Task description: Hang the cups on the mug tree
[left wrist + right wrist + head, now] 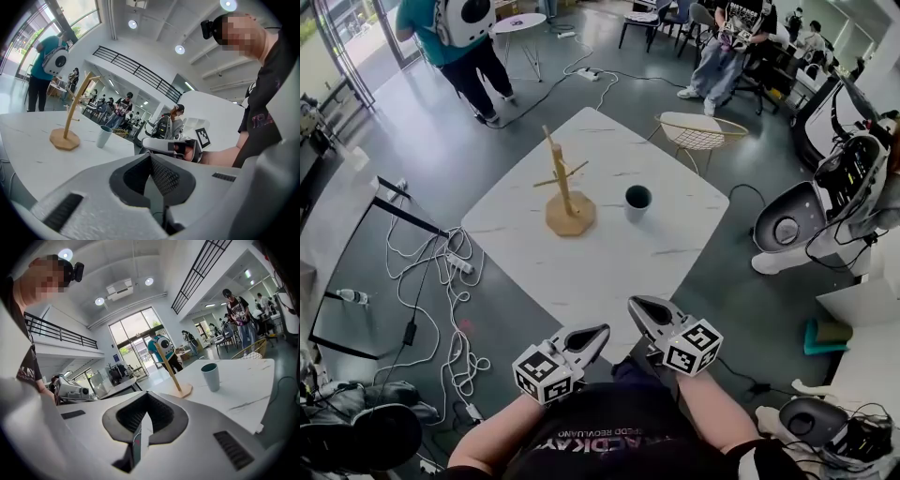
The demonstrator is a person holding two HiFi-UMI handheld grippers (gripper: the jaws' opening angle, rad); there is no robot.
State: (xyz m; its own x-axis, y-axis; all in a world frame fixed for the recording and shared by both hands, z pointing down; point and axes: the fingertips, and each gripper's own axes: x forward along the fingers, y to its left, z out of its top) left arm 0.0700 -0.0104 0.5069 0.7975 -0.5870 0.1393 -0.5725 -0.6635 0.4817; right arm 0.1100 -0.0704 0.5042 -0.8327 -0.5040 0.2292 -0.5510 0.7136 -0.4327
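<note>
A wooden mug tree (565,192) stands upright near the middle of the white marble table (609,262), its pegs bare. One dark teal cup (637,201) stands upright just to its right. Both grippers hover at the table's near corner, well short of the cup. My left gripper (592,335) has its jaws together with nothing in them, and so does my right gripper (637,308). The left gripper view shows the tree (70,124) and cup (104,136) beyond the closed tips (151,157). The right gripper view shows the cup (210,376) right of the tree (174,373) past its tips (147,397).
A wire chair (698,131) stands at the table's far right corner. Cables and a power strip (441,272) lie on the floor at left. White equipment (787,225) sits at right. People stand and sit at the back of the room.
</note>
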